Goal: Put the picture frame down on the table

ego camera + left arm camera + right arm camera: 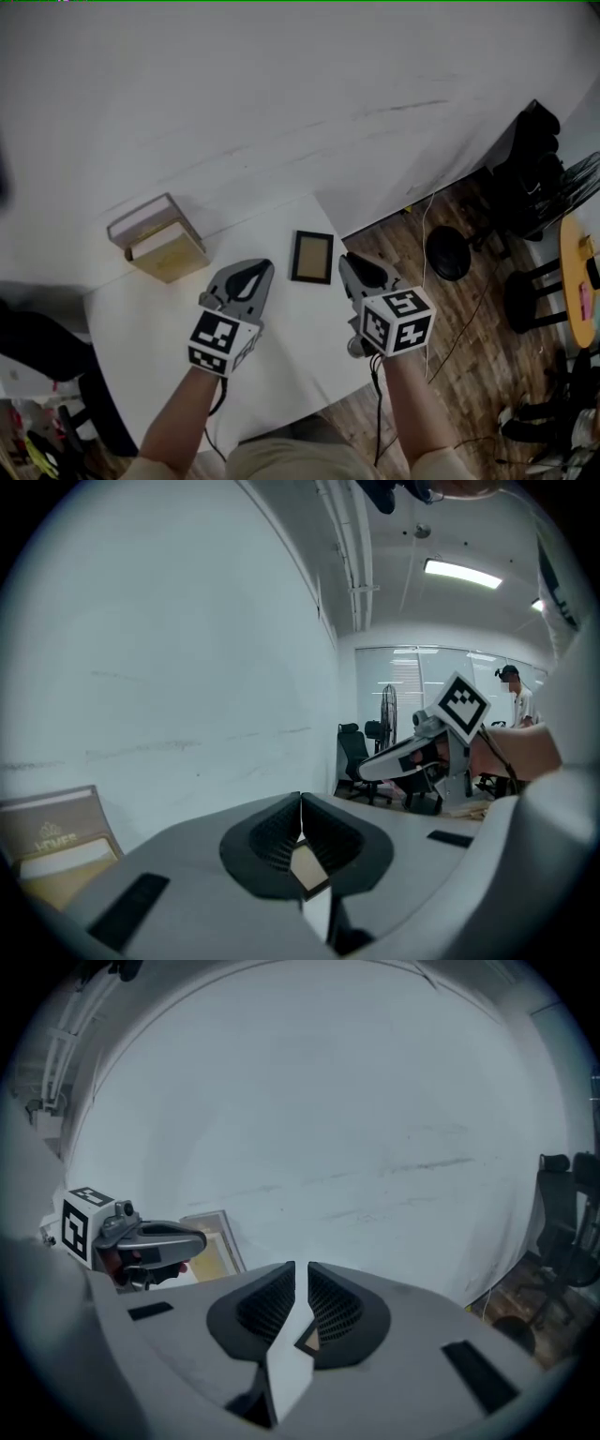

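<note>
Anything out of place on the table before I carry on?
Nothing stands out. The picture frame lies flat on the white table, apart from both the left hand-held gripper and the right hand-held gripper. The stacked books sit squarely near the table's far left corner.

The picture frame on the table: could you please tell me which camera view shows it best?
The head view: the picture frame lies flat, whole and unobstructed on the table. Each gripper view shows only a sliver of it past the jaws.
</note>
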A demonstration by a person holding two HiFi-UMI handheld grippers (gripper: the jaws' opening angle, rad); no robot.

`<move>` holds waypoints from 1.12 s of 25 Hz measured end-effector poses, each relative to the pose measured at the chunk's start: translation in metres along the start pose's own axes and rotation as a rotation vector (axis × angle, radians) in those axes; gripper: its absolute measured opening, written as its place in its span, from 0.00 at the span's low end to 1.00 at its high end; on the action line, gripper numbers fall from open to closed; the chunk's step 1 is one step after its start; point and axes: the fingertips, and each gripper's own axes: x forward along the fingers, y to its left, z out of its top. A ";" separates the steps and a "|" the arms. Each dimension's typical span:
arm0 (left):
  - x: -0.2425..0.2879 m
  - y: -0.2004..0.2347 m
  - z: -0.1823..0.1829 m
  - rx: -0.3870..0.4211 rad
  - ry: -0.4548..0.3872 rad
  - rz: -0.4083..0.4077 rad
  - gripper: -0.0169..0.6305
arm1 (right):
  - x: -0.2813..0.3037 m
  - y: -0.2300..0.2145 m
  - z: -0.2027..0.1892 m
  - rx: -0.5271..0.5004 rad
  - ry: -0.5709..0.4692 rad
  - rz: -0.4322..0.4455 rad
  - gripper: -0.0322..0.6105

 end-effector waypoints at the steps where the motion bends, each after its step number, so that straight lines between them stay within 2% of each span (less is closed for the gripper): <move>1: -0.005 -0.004 0.006 0.004 -0.010 0.000 0.06 | -0.010 0.005 0.005 0.000 -0.018 0.012 0.14; 7: -0.040 -0.033 0.035 0.036 -0.056 -0.005 0.06 | -0.073 0.034 0.019 -0.033 -0.111 0.037 0.10; 12: -0.072 -0.053 0.054 0.077 -0.086 -0.010 0.06 | -0.123 0.050 0.028 0.009 -0.203 0.057 0.09; 15: -0.087 -0.061 0.056 0.082 -0.088 -0.010 0.06 | -0.149 0.057 0.030 0.000 -0.233 0.058 0.09; 20: -0.111 -0.071 0.055 0.067 -0.095 -0.005 0.06 | -0.176 0.073 0.028 -0.056 -0.239 0.044 0.09; 23: -0.123 -0.074 0.051 0.059 -0.092 -0.001 0.06 | -0.184 0.090 0.024 -0.027 -0.232 0.089 0.09; 28: -0.143 -0.083 0.031 0.041 -0.042 0.009 0.06 | -0.195 0.114 0.004 -0.012 -0.186 0.146 0.09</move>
